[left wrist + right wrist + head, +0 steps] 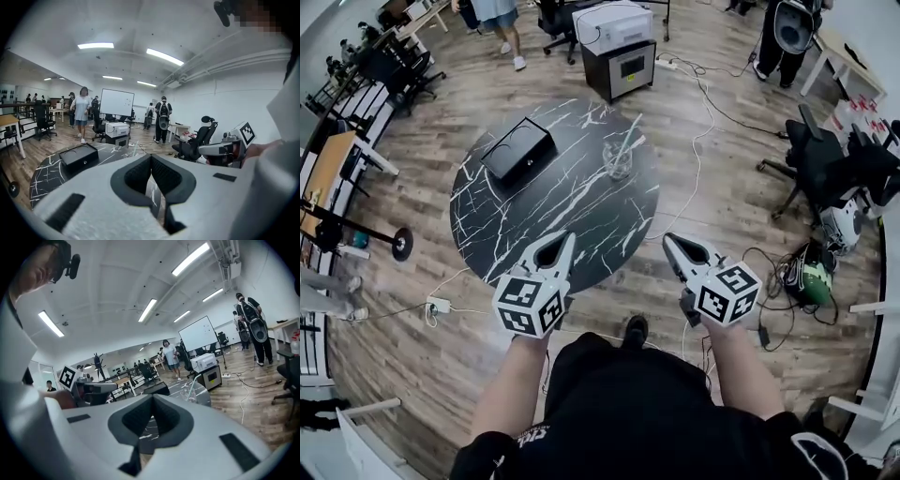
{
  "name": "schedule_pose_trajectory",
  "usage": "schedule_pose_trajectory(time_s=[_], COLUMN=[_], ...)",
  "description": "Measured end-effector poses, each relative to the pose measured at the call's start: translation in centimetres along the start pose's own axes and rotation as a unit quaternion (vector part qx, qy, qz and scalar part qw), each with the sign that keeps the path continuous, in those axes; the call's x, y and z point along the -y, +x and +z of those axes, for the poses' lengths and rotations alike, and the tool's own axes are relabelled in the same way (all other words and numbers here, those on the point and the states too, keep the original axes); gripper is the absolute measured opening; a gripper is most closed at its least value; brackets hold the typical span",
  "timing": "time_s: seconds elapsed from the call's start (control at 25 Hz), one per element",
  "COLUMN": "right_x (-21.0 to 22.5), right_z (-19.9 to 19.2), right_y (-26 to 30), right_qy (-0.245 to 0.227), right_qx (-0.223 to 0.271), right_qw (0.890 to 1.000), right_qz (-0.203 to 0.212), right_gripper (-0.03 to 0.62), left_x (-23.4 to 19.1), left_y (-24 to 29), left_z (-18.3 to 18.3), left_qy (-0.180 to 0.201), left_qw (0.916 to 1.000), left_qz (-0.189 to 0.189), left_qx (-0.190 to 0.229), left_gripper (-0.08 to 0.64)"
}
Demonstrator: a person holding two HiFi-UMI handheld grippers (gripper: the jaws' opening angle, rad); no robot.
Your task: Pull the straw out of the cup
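Straw (193, 386) stands tilted in clear cup (619, 160), on the far right part of the round black marbled counter (553, 211); a black box (517, 150) lies to the cup's left, apart from it. Left gripper (569, 238) is at the counter's near rim with its jaws closed tip to tip and nothing between them. Right gripper (667, 239) is just off the rim over the wood floor (712, 187), jaws likewise pressed together and empty; both grippers are well short of the cup.
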State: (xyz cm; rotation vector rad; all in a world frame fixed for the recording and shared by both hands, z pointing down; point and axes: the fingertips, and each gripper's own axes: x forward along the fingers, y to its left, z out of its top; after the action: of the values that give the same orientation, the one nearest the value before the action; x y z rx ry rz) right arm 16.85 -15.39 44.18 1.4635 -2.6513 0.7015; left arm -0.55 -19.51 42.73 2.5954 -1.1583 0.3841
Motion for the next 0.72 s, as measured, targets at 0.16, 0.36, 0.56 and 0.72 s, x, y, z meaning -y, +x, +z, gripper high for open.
schedule_pose_trajectory(time_s=[0.16,0.36,0.56,0.72], right_x=[0.4,0.5,0.1,-0.8], right_z=[1.2,3.1,4.9,5.2], right_y=[2.2,5.3,8.4,10.9], right_qy=[-0.013,-0.017,-0.029,-0.034], right_qx=[-0.006,-0.005,-0.005,-0.009], right_qw=[1.0,1.0,0.999,0.999], right_qz=[0.004,-0.004,-0.018,-0.022], right_gripper=[0.006,0.006,0.006,0.006], left_x=[-1.7,-4.5,-7.6,-9.9], left_y=[1.2,2.5,2.9,3.4], left_z=[1.0,2.4,4.3,4.4], left_qy=[0.001,-0.002,-0.004,-0.008], left_qw=[1.0,0.9997,0.9988,0.9984], left_qz=[0.001,-0.011,-0.026,-0.035], left_qx=[0.009,0.02,0.041,0.044], left_gripper=[0.011,0.011,0.011,0.011])
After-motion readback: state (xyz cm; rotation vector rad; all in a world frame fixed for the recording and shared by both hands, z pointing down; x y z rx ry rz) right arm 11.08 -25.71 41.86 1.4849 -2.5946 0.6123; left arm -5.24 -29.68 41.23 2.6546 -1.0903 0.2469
